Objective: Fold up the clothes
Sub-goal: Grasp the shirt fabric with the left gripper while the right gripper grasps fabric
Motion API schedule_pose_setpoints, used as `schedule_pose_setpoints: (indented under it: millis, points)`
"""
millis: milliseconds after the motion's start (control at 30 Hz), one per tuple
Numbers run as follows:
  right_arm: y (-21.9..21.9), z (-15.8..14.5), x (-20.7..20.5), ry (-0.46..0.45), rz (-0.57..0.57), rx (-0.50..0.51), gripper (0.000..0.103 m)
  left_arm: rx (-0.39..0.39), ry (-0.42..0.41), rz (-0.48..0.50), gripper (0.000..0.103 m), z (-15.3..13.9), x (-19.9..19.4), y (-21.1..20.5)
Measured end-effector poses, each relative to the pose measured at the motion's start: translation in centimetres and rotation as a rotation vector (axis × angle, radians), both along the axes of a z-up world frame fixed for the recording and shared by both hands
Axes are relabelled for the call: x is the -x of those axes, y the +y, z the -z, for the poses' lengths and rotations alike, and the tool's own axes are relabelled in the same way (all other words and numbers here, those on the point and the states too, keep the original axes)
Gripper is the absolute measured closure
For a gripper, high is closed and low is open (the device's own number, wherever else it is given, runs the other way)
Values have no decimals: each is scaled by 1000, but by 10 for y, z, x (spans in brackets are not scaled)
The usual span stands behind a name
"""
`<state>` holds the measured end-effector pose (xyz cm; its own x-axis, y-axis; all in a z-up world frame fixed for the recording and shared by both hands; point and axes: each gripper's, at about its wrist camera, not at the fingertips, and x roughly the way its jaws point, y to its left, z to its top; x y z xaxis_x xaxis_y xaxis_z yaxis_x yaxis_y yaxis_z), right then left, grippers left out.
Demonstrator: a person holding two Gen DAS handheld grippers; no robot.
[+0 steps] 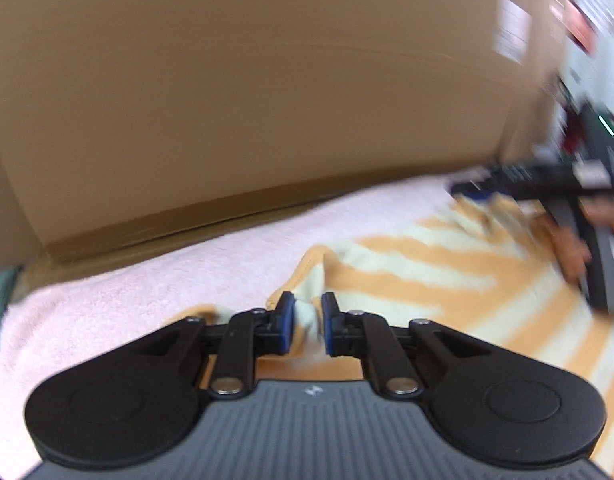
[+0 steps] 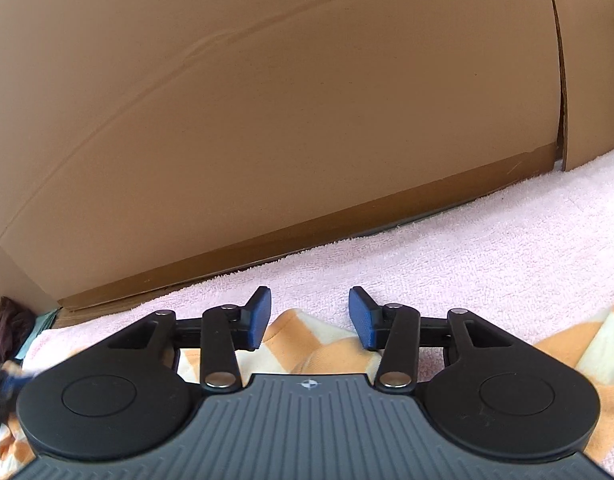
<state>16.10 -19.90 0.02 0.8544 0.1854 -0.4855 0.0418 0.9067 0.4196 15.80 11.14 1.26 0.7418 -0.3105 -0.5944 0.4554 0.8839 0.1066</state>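
Pink towel [image 2: 487, 240] covering the surface, cardboard wall [image 2: 267, 120] behind.
Left gripper [image 1: 308, 326] jaws pinch the orange-striped garment [image 1: 447, 272]; right gripper [image 2: 310, 318] jaws are spread above it.

Two wrist fisheye views, each low and close over a pink towel [image 1: 147, 280].
Both look forward along their fingers toward a cardboard wall [image 2: 307, 120] at 12 o'clock; both share the towel, the wall and the orange-striped garment [image 1: 447, 264].
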Motion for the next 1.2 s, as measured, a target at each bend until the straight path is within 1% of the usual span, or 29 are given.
schedule_pose_setpoints:
  millis: [33, 100, 133, 167, 200, 233, 300, 333, 367, 400, 433, 467, 500, 533, 567, 600, 633, 667, 700, 733, 767, 800, 833, 867, 933, 1033, 1067, 1133, 1200]
  points:
    - [0, 0, 1, 0, 1, -2, 56, -61, -4, 35, 92, 5, 10, -5]
    - [-1, -1, 3, 0, 3, -3, 56, -160, 21, 81, 75, 15, 22, -11]
    - [-9, 0, 0, 0, 2, -3, 56, -187, 10, 89, 74, 15, 26, -9]
    - [-10, -1, 0, 0, 2, -3, 56, -192, 17, 94, 73, 13, 25, -3]
    - [-12, -1, 1, 0, 2, -4, 56, -175, 29, 92, 72, 7, 23, 1]
    - [-14, -2, 2, 0, 2, -4, 56, -151, 22, 89, 68, 1, 22, 3]
    - [-15, -4, 4, 0, 1, -5, 56, -100, -6, 84, 45, -12, 17, 5]
    - [-15, -3, 3, 0, 0, -4, 56, -74, -21, 82, 25, -18, 15, 5]
    - [-14, -3, 3, 0, 0, -4, 56, -62, -15, 83, 17, -19, 7, 3]
    - [-14, -3, 3, 0, 0, -4, 56, -62, 17, 81, 17, -15, -3, -1]
    - [-14, -3, 3, 0, 0, -6, 56, -65, 62, 69, 25, -7, -11, -3]
    - [-15, -3, 3, -1, 0, -8, 56, -70, 109, 55, 42, 3, -18, -4]
    - [-16, -5, 6, -1, 0, -11, 56, -74, 157, 40, 48, 12, -26, -5]
    - [-18, -6, 9, -2, 1, -14, 56, -49, 166, 30, 56, 15, -27, -3]
    - [-17, -8, 11, -2, 2, -13, 55, -12, 159, 23, 68, 16, -26, 0]
    - [-16, -10, 14, -1, 3, -11, 55, 14, 149, 3, 75, 17, -24, 1]
    - [-16, -11, 14, -1, 3, -9, 56, 37, 138, -11, 90, 16, -21, 3]
    - [-16, -10, 14, -1, 4, -8, 56, 63, 127, -15, 97, 15, -17, 5]
    - [-16, -11, 15, -1, 6, -6, 58, 91, 116, -17, 97, 14, -12, 7]
    - [-16, -10, 14, 3, 14, -1, 64, 108, 100, -25, 97, 12, -8, 8]
    - [-16, -9, 13, 7, 22, 4, 67, 120, 82, -37, 97, 10, -5, 10]
    - [-16, -8, 12, 11, 30, 9, 75, 132, 64, -48, 97, 9, -1, 11]
    - [-15, -9, 11, 15, 25, 19, 89, 143, 58, -67, 97, 7, -3, 13]
    - [-13, -10, 11, 20, 4, 34, 97, 155, 57, -89, 98, 7, -7, 14]
    - [-9, -12, 13, 18, -29, 51, 100, 166, 55, -136, 98, 6, -18, 16]
    - [-15, -18, 16, -12, -14, 40, 101, 140, -2, -228, 98, 1, -42, 16]
    - [-17, -20, 18, -22, -9, 36, 101, 142, -12, -251, 98, 0, -51, 17]
    - [-21, -24, 20, -42, 0, 28, 101, 152, -17, -284, 98, -2, -68, 21]
    - [-25, -28, 22, -61, 10, 21, 101, 159, -4, -284, 98, 0, -78, 22]
